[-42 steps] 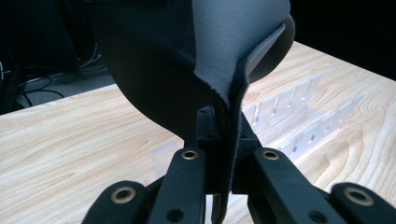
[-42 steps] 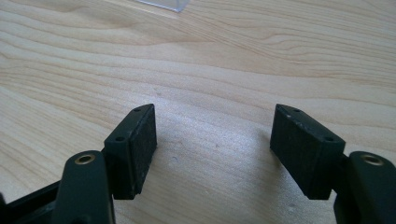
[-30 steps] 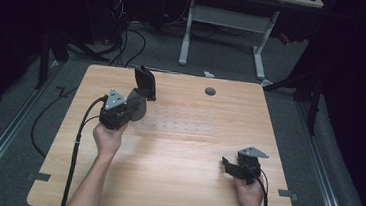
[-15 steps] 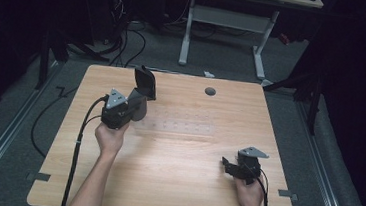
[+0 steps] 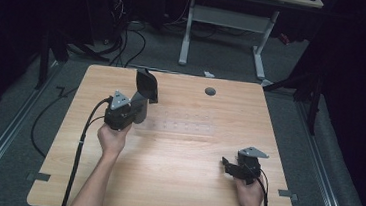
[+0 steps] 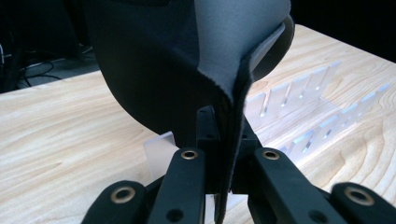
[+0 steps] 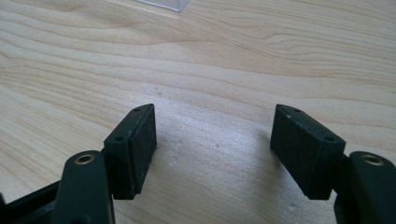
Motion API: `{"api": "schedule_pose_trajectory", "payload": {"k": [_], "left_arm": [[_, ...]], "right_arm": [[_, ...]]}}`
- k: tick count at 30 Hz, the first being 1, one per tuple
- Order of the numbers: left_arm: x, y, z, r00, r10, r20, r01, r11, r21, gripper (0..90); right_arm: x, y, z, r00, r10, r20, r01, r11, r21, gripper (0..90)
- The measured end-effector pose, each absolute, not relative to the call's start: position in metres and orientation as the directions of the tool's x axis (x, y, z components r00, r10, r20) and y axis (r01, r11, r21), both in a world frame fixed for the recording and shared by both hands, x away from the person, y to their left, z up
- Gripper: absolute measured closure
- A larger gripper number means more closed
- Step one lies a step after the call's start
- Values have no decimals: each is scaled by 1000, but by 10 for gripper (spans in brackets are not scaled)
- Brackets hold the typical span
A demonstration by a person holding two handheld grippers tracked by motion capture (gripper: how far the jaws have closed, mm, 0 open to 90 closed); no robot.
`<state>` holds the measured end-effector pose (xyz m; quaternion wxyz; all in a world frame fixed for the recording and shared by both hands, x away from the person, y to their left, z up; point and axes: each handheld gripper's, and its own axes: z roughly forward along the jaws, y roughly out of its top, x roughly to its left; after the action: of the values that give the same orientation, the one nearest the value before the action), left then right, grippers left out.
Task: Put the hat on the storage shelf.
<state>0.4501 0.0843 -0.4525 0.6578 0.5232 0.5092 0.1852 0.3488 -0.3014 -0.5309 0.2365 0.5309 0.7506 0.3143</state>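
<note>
Pale grained wood table (image 5: 176, 157); left gripper (image 6: 219, 154) pinching rounded black foam-backed pad (image 6: 154, 65).

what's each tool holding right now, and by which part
The left tool pinches a dark, thin flexible pad by its lower edge, the pad standing up above the jaws. The right tool is open and holds nothing.

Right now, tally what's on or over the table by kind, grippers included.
Grippers: 2, left gripper shut on the black pad, right gripper open and empty
Black flexible pads: 1, folded and pinched at its lower edge, held up over the table
Clear slotted racks: 1, clear rack lying mid-table
Total: 4
</note>
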Motion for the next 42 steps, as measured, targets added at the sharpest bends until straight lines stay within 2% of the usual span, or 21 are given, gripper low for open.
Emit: {"api": "schedule_pose_trajectory", "payload": {"k": [7, 27, 32, 37, 42], "left_arm": [[449, 88, -461, 400, 768, -500, 310, 400, 862, 862], [439, 97, -470, 392, 777, -493, 356, 366, 860, 833], [436, 102, -469, 383, 781, -493, 352, 370, 860, 765], [432, 107, -463, 372, 779, -505, 352, 384, 853, 608], [427, 112, -458, 366, 783, -503, 346, 387, 855, 536]], "right_arm": [[349, -301, -531, -324, 946, -21, 649, 239, 723, 317], [349, -301, -531, -325, 946, -21, 648, 239, 723, 317], [349, -301, -531, -324, 946, -21, 648, 239, 723, 317], [349, -301, -531, -325, 946, -21, 648, 239, 723, 317], [349, -301, -531, -324, 946, -21, 649, 238, 723, 317]]}}
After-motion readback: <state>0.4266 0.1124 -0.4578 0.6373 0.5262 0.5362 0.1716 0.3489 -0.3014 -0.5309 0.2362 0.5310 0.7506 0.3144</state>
